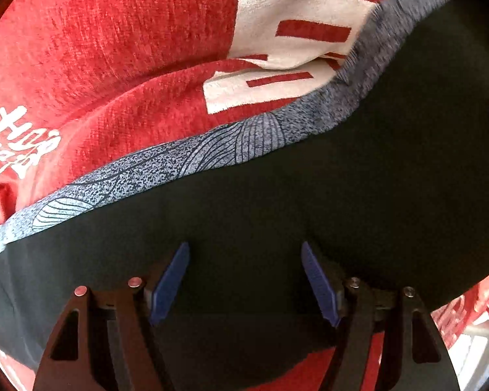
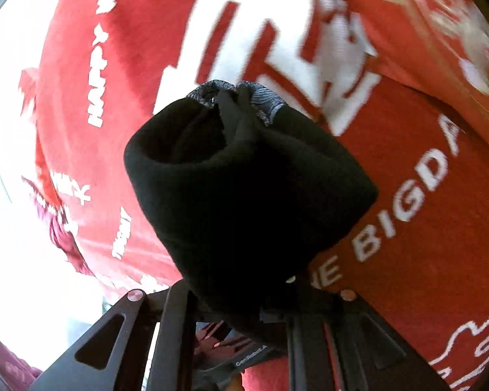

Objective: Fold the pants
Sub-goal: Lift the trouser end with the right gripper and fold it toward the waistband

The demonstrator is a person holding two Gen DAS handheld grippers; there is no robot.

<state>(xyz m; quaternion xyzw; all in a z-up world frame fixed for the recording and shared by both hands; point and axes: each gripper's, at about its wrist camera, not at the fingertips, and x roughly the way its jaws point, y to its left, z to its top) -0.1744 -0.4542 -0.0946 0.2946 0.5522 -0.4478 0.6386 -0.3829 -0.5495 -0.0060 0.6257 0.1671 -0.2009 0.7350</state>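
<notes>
The pants (image 1: pixel 309 202) are black with a grey patterned waistband (image 1: pixel 212 150), lying on a red and white blanket (image 1: pixel 97 49). My left gripper (image 1: pixel 244 251) is open just over the black cloth, its blue fingertips (image 1: pixel 174 273) spread wide with nothing between them. In the right wrist view a bunched fold of the black pants (image 2: pixel 244 195) drapes over my right gripper (image 2: pixel 244 293) and hides its fingertips. The grey waistband (image 2: pixel 260 101) shows at the far end of the bunch, which hangs above the blanket.
The red blanket with white lettering (image 2: pixel 407 195) covers the whole surface under both grippers. A bright washed-out area (image 2: pixel 9 228) lies at the left of the right wrist view.
</notes>
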